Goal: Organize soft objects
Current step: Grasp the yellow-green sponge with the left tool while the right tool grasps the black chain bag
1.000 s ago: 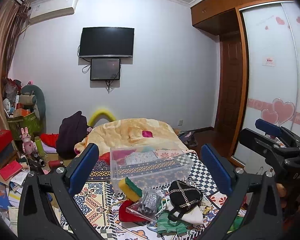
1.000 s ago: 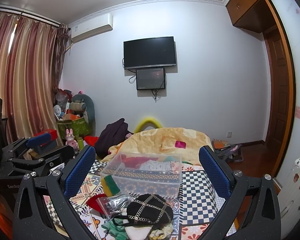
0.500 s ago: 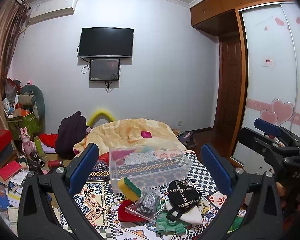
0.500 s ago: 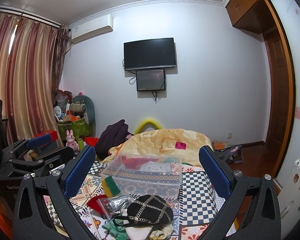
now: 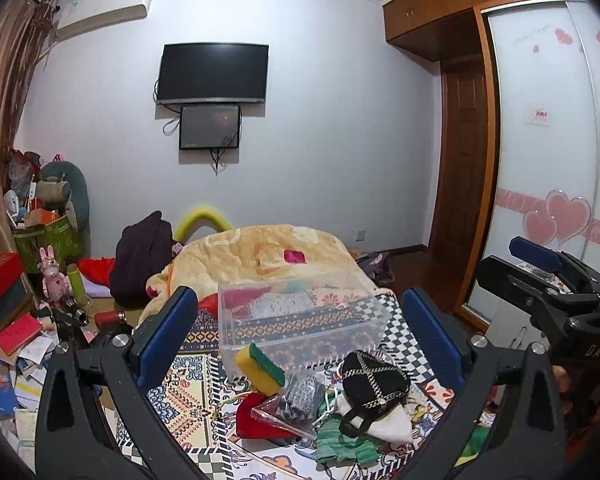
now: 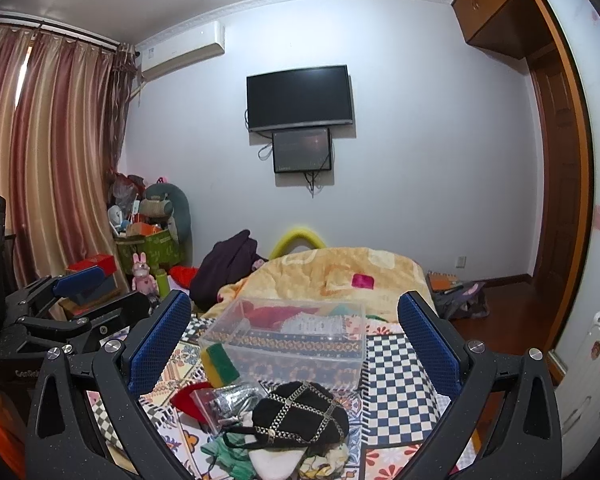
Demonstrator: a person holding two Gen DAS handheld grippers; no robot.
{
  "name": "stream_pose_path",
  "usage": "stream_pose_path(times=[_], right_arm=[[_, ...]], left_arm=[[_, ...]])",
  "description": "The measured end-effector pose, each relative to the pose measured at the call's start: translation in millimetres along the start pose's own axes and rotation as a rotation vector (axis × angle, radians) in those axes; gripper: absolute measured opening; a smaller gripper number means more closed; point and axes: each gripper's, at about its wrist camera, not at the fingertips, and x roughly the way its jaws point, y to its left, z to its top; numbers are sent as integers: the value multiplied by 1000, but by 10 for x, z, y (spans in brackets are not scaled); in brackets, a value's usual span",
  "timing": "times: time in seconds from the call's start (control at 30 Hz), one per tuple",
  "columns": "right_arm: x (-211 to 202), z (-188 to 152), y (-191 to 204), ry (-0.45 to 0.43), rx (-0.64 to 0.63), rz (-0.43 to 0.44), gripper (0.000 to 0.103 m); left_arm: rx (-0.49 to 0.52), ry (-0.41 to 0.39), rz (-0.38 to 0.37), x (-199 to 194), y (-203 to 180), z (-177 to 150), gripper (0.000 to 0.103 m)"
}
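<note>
While both claws gape (holding nothing), left claw point(image 5: 296, 336), right claw point(image 6: 294, 340), curtains point(image 6: 40, 160) only rightward.

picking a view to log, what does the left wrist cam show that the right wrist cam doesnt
Only the left wrist view shows the sliding wardrobe door with pink hearts and the right gripper from the side.

Only the right wrist view shows the full striped curtains, the white appliance with stickers and the left gripper from the side.

Both show the clear plastic bin on the patterned bedspread, the yellow-green sponge leaning on it, the black chain-trimmed bag, the wall TV, and each camera's own open, empty gripper.
</note>
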Motion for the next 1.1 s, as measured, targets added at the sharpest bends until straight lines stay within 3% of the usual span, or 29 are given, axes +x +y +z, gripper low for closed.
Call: stream_pose_path(times=[0.23,0.47,0.5,0.57,0.7,0.9,1.0,1.1], right_arm=[[302,-270,-100,125,10,10,103],[660,-606,-213,306,40,51,103],[708,-649,-230,328,49,55,103],[767,-710,-258,360,71,69,103],[850,-764,-257,401,95,102,100],[1027,-811,-129,434,61,136,82],[1132,-874,-93,468,55,150,69],[1239,-940,-93,503,57,160,50]], left_arm=[[-26,126,2,366,157,-288,103],[-78,242,33,769,409,-592,102],[-90,254,36,828,447,-630,100],[-109,280,32,937,504,-688,87],[-149,310,15,1130,589,-758,79],[-157,337,5,1370,597,-833,57],[-158,351,7,1448,601,-868,53],[-173,372,4,1505,613,-920,38]])
